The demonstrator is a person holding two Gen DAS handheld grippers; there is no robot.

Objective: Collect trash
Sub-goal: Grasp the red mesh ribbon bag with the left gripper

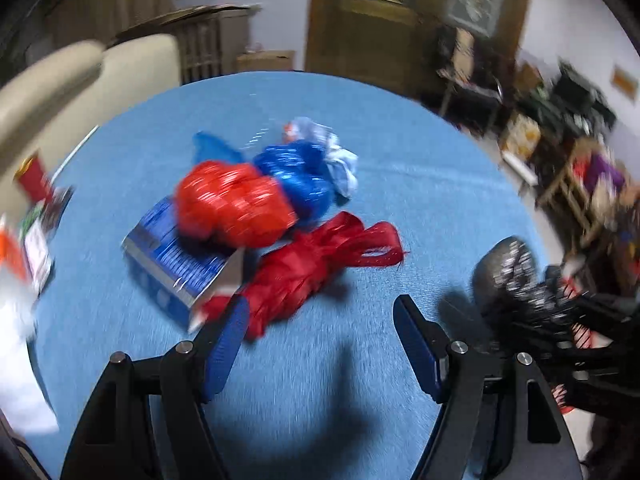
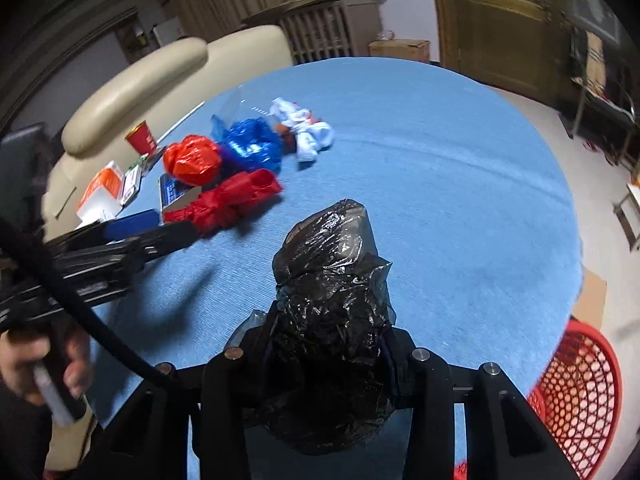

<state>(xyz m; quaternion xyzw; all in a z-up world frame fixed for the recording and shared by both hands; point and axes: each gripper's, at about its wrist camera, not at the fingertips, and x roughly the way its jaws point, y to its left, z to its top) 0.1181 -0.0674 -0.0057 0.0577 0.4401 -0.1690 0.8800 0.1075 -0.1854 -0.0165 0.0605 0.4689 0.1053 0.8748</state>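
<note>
Over on the near side of the round blue table [image 2: 440,168], the right gripper [image 2: 328,360] has its jaws clamped on a crumpled black plastic bag [image 2: 332,280], which bulges up and forward from between them — so that piece looks collected, pretty much. It's thin film, so I'd guess it weighs next to nothing, squashes flat under the pads and could slip out if only a loose flap is pinched; grabbing the bunched middle like this seems the safe way. A red mesh basket [image 2: 576,396] sits on the floor off the near right edge, probably where the trash goes, though I can't say for sure. The left gripper [image 1: 320,328] hangs with its jaws apart and nothing between them, just near of the pile in the table's middle-left: a dark red bag [image 1: 312,272] nearest, an orange-red bag [image 1: 228,204] lying partly on a blue box [image 1: 172,264], a blue bag [image 1: 296,176] behind, and a white knotted bag [image 2: 308,132] farthest. The soft bags should crush easily, so go for the thickest wad or a knot. The box is stiff — take it across its narrow sides. The left view is blurry, so finer detail is hard to tell.
</note>
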